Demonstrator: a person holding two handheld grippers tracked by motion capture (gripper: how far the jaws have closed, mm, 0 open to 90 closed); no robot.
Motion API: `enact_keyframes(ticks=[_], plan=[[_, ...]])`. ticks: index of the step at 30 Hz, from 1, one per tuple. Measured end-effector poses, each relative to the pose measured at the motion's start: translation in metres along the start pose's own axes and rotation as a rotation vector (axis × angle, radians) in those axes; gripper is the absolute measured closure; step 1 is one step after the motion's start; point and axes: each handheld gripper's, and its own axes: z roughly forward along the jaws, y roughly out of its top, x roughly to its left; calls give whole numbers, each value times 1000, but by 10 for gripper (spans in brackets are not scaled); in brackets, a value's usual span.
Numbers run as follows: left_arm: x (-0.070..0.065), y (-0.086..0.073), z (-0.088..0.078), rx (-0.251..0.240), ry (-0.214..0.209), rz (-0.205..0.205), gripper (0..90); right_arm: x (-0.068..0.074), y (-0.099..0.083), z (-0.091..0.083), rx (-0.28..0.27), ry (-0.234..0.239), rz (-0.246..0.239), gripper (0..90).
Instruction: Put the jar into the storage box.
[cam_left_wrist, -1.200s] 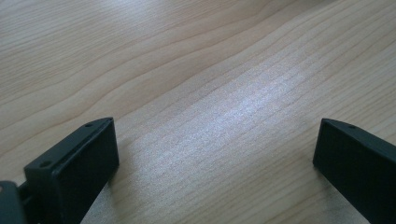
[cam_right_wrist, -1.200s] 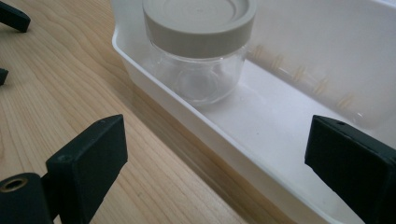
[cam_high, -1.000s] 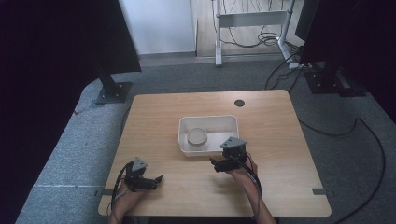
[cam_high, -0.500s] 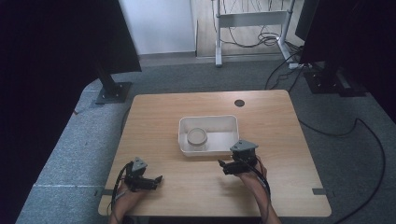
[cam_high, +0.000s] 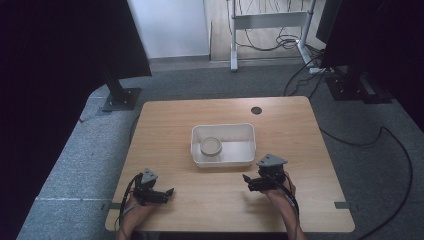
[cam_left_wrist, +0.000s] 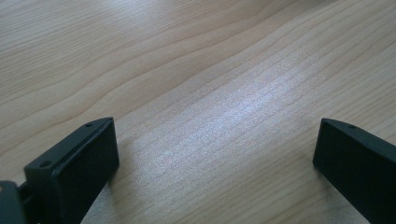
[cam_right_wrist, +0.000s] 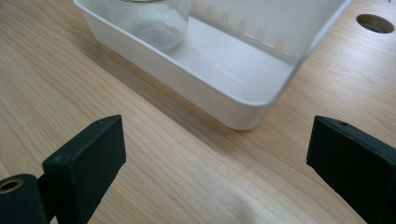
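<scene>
Grey carpet surrounds my wooden tabletop (cam_high: 180, 120); a white bin (cam_high: 223, 145) holding a glass jar (cam_high: 211, 146) sits mid-table, both my left gripper (cam_high: 167, 192) and right gripper (cam_high: 247, 181) spread empty near the front edge.

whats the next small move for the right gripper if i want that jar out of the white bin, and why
Probably ease the right gripper forward and up over the white bin's near wall toward the jar. Its jaws stand wide open and empty, low over the table, and the wall stands between them and the jar.
</scene>
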Motion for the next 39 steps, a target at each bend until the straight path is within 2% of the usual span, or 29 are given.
enact_keyframes(ticks=[13,25,39], plan=[[0,0,0,0,1,-1,0,-13,-16,-21,-1,-34,29,42],[0,0,0,1,1,-1,0,-25,-41,-42,6,-76,67,42],[0,0,0,1,1,-1,0,-33,-69,-54,22,-111,106,42]])
